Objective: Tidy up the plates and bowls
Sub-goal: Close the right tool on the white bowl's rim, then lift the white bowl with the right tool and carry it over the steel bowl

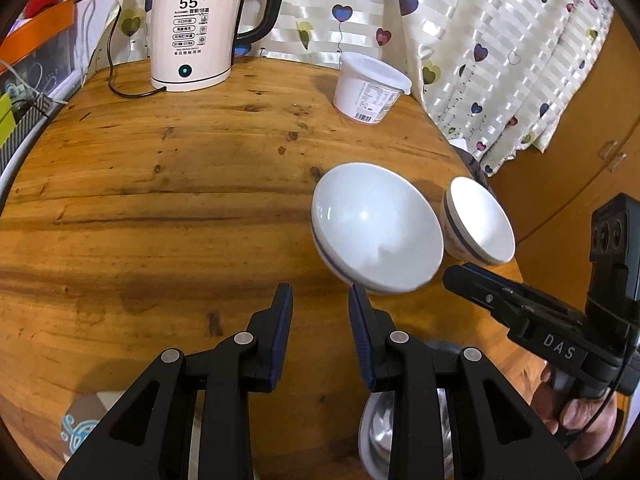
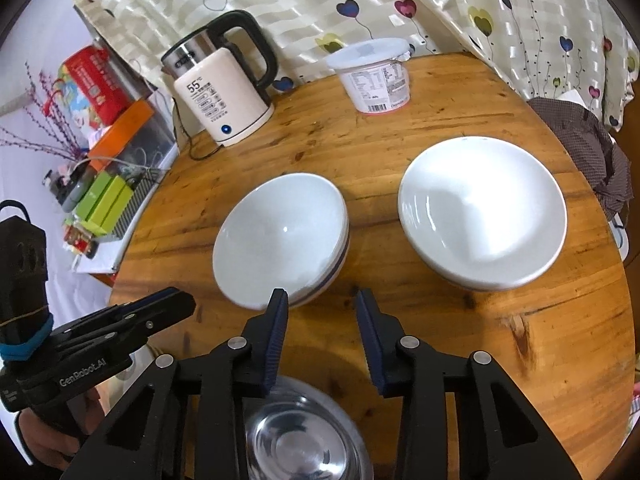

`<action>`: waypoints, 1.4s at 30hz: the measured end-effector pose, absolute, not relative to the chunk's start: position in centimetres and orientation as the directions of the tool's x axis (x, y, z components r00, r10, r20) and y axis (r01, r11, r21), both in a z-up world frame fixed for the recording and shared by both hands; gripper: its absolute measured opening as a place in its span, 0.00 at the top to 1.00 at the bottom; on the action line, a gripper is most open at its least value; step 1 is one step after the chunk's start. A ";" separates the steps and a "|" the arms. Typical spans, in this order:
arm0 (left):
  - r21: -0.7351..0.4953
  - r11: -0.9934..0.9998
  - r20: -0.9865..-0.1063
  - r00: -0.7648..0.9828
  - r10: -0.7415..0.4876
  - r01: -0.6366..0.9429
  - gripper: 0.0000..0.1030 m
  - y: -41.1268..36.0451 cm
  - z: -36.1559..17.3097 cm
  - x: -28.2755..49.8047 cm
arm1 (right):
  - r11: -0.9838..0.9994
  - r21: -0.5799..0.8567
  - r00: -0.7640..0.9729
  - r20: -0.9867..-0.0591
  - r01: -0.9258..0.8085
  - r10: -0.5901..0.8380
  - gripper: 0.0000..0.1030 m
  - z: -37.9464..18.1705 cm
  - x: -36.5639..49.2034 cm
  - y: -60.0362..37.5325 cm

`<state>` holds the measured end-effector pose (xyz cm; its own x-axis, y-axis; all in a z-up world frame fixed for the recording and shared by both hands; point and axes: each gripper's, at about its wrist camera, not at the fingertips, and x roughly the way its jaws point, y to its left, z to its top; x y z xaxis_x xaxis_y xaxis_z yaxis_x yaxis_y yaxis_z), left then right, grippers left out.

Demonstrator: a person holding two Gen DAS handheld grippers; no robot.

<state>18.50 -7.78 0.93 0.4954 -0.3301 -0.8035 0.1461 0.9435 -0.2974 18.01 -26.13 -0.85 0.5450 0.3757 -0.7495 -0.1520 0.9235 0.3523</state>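
Observation:
A white bowl with a blue stripe (image 1: pixel 376 228) (image 2: pixel 280 236) sits mid-table and looks nested in a second one. To its right stands a wider white dish (image 2: pixel 480 212), which in the left wrist view appears as a striped bowl (image 1: pixel 480 220). A steel bowl (image 2: pixel 300 440) (image 1: pixel 380 432) lies at the near edge under both grippers. My left gripper (image 1: pixel 320 304) (image 2: pixel 168 304) is open with only bare table between its blue pads. My right gripper (image 2: pixel 322 300) (image 1: pixel 452 276) is open and empty too, its left pad just at the striped bowl's near rim.
A cream electric kettle (image 1: pixel 192 40) (image 2: pixel 224 96) with its cord stands at the back left of the round wooden table (image 1: pixel 160 200). A lidded white tub (image 1: pixel 368 88) (image 2: pixel 376 80) sits at the back. A curtain hangs behind; boxes and clutter lie off the left edge.

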 end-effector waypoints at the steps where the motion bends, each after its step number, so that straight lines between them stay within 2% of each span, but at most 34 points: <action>1: -0.300 0.943 -0.803 0.495 -0.332 0.146 0.71 -7.9 0.9 18.7 | 0.922 0.355 0.545 -0.749 -0.151 0.378 0.69 -0.9 18.2 -26.1; 27: -0.339 0.931 -0.800 0.478 -0.362 0.138 0.71 -9.3 -0.9 22.9 | 0.909 0.389 0.533 -0.743 -0.148 0.404 0.81 -1.9 21.4 -26.1; 42: -0.311 0.938 -0.792 0.503 -0.345 0.154 0.71 -9.6 0.1 22.3 | 0.914 0.369 0.551 -0.734 -0.169 0.397 0.81 -0.9 21.0 -25.6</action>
<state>22.27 -9.62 0.09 0.5032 -0.3450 -0.7923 0.1542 0.9380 -0.3105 21.03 -25.64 -0.87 0.5511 0.3974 -0.7338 -0.1686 0.9142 0.3685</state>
